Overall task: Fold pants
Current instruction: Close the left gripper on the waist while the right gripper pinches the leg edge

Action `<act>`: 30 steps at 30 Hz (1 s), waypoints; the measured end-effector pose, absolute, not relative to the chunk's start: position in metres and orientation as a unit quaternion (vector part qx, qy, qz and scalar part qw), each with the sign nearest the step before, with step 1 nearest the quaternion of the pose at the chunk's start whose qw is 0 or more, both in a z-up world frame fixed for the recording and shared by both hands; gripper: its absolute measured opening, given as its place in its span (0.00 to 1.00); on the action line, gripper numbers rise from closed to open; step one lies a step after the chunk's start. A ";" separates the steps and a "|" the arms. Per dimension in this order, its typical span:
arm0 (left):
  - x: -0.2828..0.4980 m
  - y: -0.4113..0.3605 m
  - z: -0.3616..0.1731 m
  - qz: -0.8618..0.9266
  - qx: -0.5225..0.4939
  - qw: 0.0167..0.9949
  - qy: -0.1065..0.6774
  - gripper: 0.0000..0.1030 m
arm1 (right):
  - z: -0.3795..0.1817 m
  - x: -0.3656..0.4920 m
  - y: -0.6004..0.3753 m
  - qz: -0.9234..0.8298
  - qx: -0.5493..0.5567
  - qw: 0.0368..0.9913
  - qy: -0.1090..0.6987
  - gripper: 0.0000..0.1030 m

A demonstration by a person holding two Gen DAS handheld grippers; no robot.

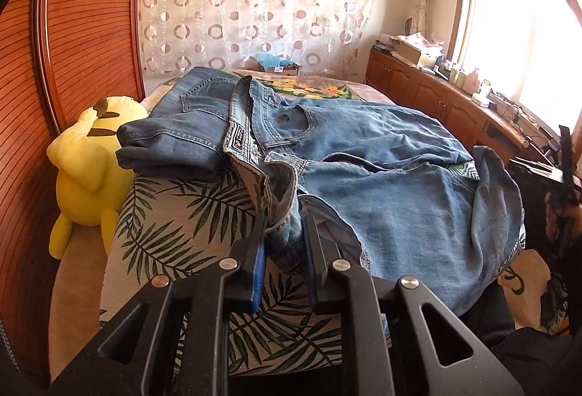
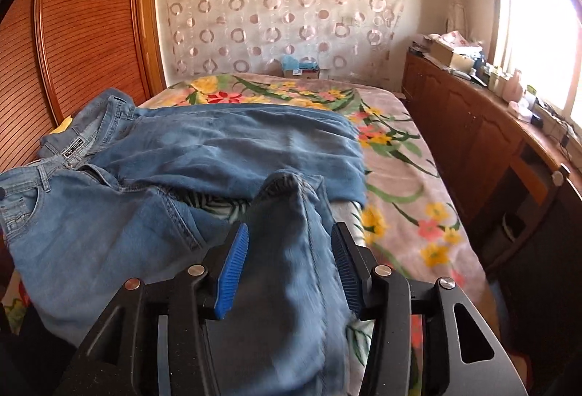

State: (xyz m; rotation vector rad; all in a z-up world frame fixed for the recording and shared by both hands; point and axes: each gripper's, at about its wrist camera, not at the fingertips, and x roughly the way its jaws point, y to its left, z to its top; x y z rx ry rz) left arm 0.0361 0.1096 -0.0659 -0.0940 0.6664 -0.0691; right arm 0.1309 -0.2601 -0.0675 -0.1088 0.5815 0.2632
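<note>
Light blue jeans (image 1: 363,148) lie spread across the bed, waistband to the left, legs to the right. My left gripper (image 1: 283,225) is shut on the near waistband corner (image 1: 282,203), which bunches up between the blue pads. In the right wrist view the jeans (image 2: 203,148) lie ahead and one leg (image 2: 287,250) drapes over and between my right gripper's fingers. My right gripper (image 2: 289,236) has its jaws wide apart around that leg, the blue pads (image 2: 232,268) not pressing the cloth.
A folded pair of darker jeans (image 1: 174,137) lies at the bed's left side. A yellow plush toy (image 1: 87,163) sits between bed and wooden wardrobe (image 1: 72,32). The bed has a leaf-print sheet (image 1: 174,214) and floral blanket (image 2: 400,177). A cluttered wooden cabinet (image 2: 473,126) runs along the right.
</note>
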 end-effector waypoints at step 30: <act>0.017 0.122 -0.044 -0.017 -0.071 0.957 0.282 0.18 | -0.063 0.081 -0.308 0.125 -0.055 0.936 0.324 0.06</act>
